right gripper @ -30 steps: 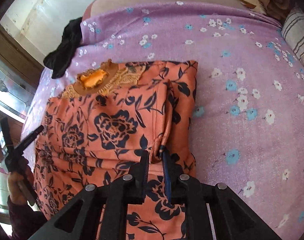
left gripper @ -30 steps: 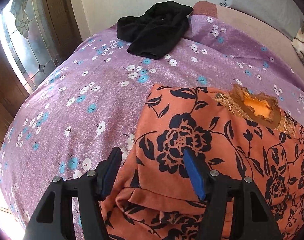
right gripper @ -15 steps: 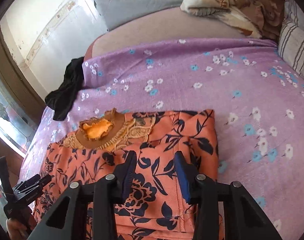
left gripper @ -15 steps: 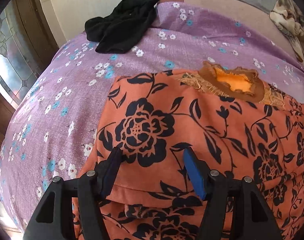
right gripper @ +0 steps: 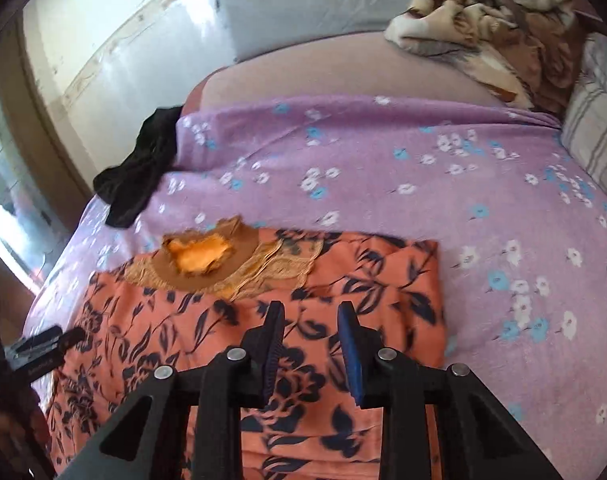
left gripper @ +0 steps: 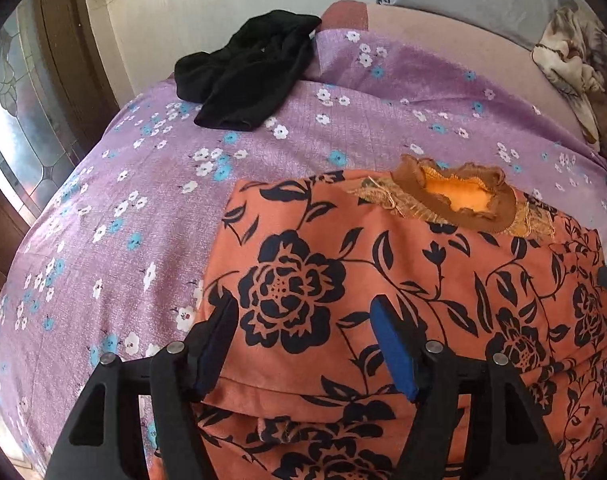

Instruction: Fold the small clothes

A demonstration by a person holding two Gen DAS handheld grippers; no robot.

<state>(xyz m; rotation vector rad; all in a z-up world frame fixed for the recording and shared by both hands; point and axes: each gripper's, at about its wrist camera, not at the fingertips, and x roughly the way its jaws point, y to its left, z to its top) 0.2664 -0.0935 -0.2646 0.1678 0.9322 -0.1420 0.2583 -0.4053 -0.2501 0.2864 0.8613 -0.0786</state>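
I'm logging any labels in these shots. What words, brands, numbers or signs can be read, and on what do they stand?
No text can be read in either view.
Left gripper: a small pale marking on its side in the right wrist view, too blurred to read.
Orange flowered garment: only a flower print, no tag or lettering showing.
Purple bedsheet: flower pattern only.
Black clothes: no label visible.

purple flowered bedspread (left gripper: 151, 184); crumpled brown blanket (right gripper: 487, 12); grey pillow (right gripper: 303, 4); striped pillow (right gripper: 595, 120)
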